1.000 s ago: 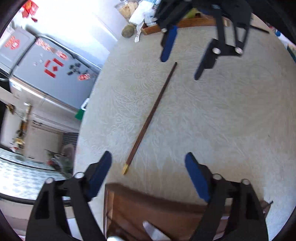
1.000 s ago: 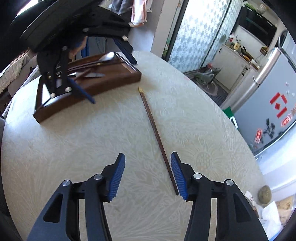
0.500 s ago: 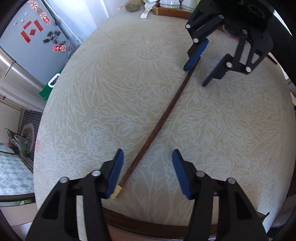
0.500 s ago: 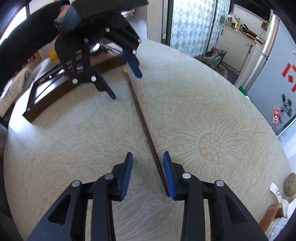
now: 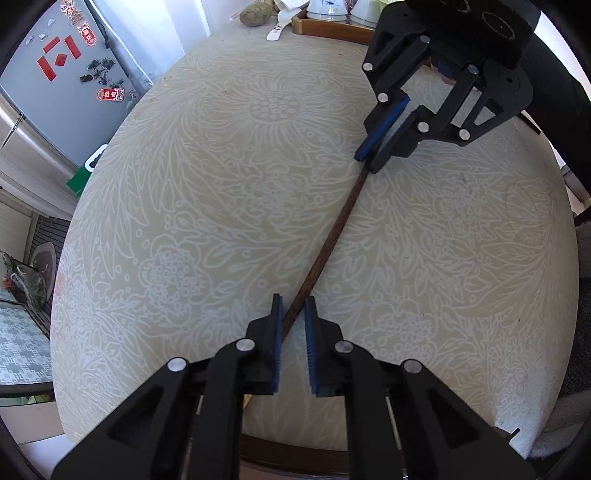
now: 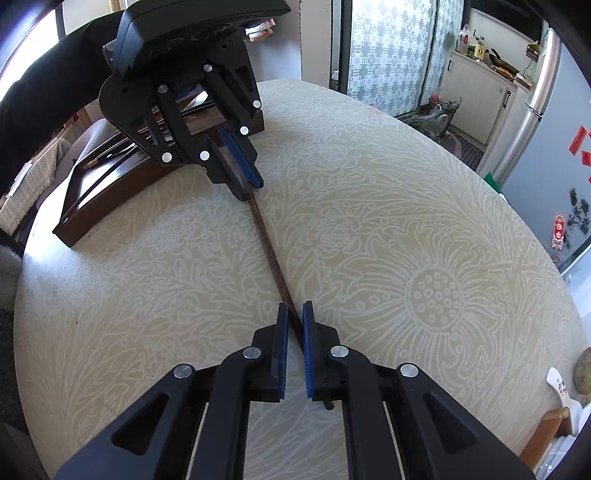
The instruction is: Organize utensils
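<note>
A long dark brown chopstick [image 5: 332, 236] lies on the round cream patterned table [image 5: 221, 184]; it also shows in the right wrist view [image 6: 267, 247]. My left gripper [image 5: 293, 310] has its blue pads narrowed around the chopstick's near end with a small gap on each side. My right gripper [image 6: 295, 314] is narrowed the same way around the other end. Each gripper shows in the other's view, the right one [image 5: 373, 155] and the left one [image 6: 243, 181]. A dark wooden utensil tray [image 6: 110, 184] with cutlery in it stands behind the left gripper.
A stone [image 5: 253, 16], a white spoon [image 5: 277, 31] and a wooden tray with white cups [image 5: 332, 26] stand at the table's far edge. A grey fridge [image 5: 55, 92] stands beyond the table. The utensil tray's rim [image 5: 295, 450] is under my left gripper.
Both grippers have come down to the table and narrowed their jaws around opposite ends of the chopstick. The chopstick has stayed on the table.
</note>
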